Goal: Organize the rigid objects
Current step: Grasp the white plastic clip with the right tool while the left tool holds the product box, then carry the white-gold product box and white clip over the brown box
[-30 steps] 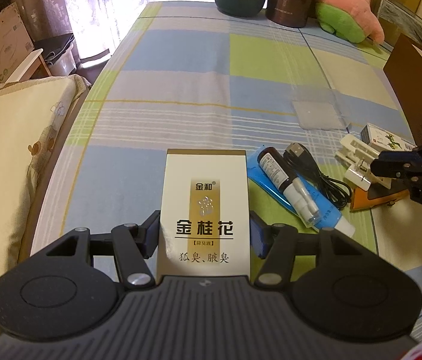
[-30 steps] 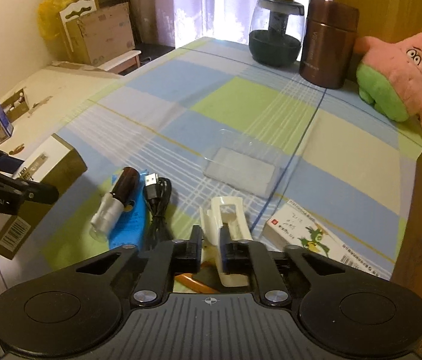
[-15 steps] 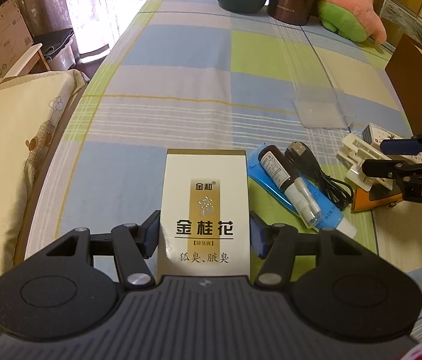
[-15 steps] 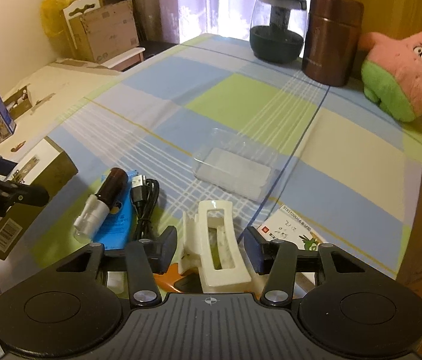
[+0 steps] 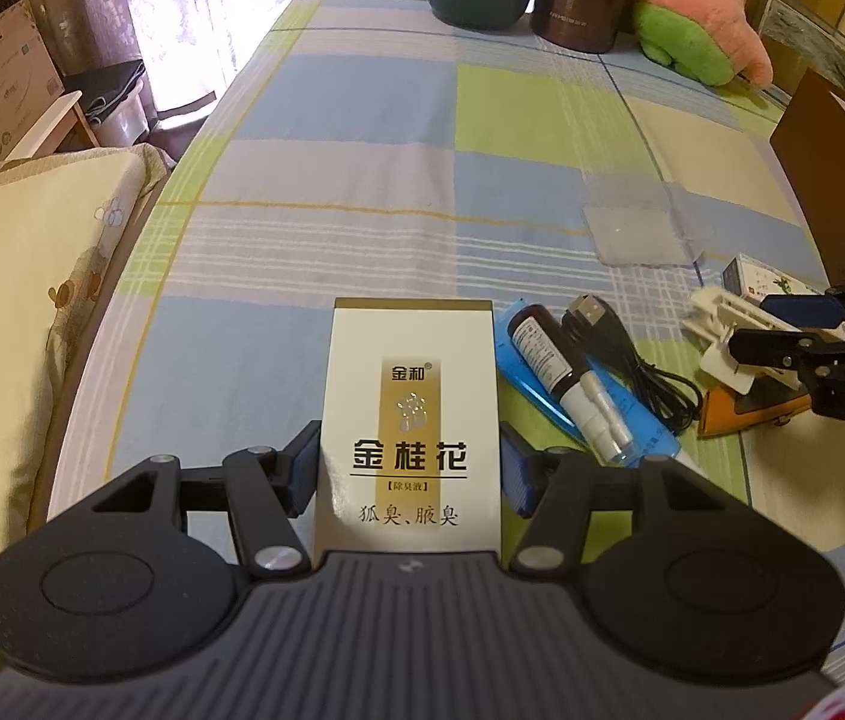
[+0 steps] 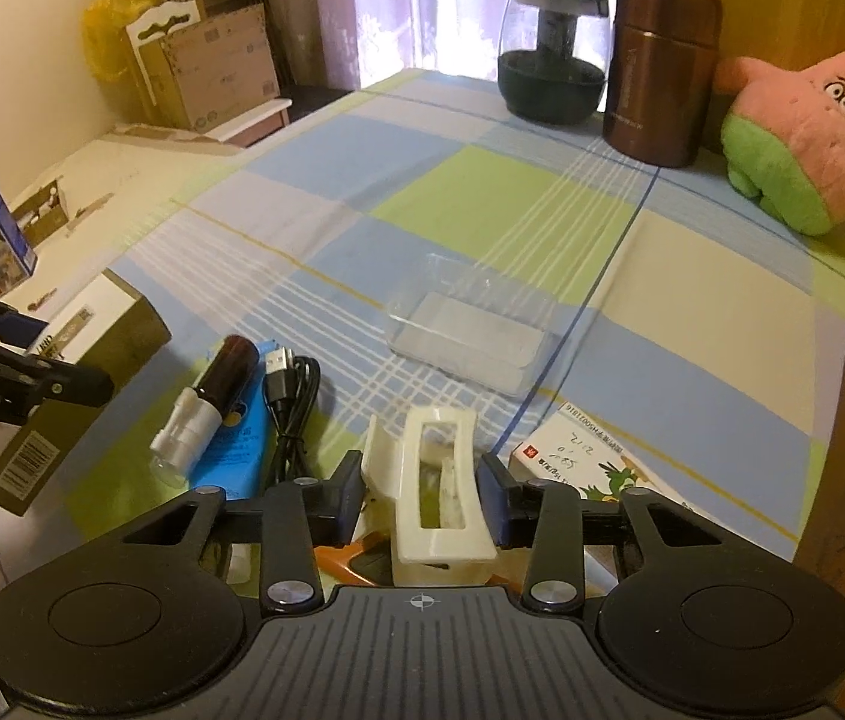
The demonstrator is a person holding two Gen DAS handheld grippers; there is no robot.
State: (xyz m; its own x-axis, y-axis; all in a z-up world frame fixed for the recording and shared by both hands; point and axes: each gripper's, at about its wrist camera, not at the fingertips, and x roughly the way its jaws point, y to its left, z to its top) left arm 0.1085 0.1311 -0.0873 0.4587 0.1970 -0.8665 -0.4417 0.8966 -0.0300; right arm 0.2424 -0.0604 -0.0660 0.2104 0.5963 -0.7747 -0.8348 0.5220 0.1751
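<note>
My left gripper (image 5: 409, 471) is shut on a white and gold carton (image 5: 410, 414) with Chinese print, held over the near left of the checked table; the carton also shows in the right wrist view (image 6: 71, 372). My right gripper (image 6: 419, 495) is open, its pads on either side of a white plastic clip holder (image 6: 437, 480) that lies on an orange piece (image 6: 341, 561); a gap shows on the left side. A brown spray bottle (image 5: 563, 381) lies on a blue tube (image 5: 596, 414) beside a black USB cable (image 5: 632, 360).
A clear plastic tray (image 6: 470, 336) sits mid-table. A small printed box (image 6: 593, 468) lies right of my right gripper. A dark glass jar (image 6: 551, 54), brown canister (image 6: 659, 69) and pink star plush (image 6: 806, 138) stand at the far end. A brown board (image 5: 842, 180) is at the right edge.
My right gripper was shut a second ago; it opened wide, moved forward over the white clip holder, and now has narrowed around it. The left gripper kept hold of the carton.
</note>
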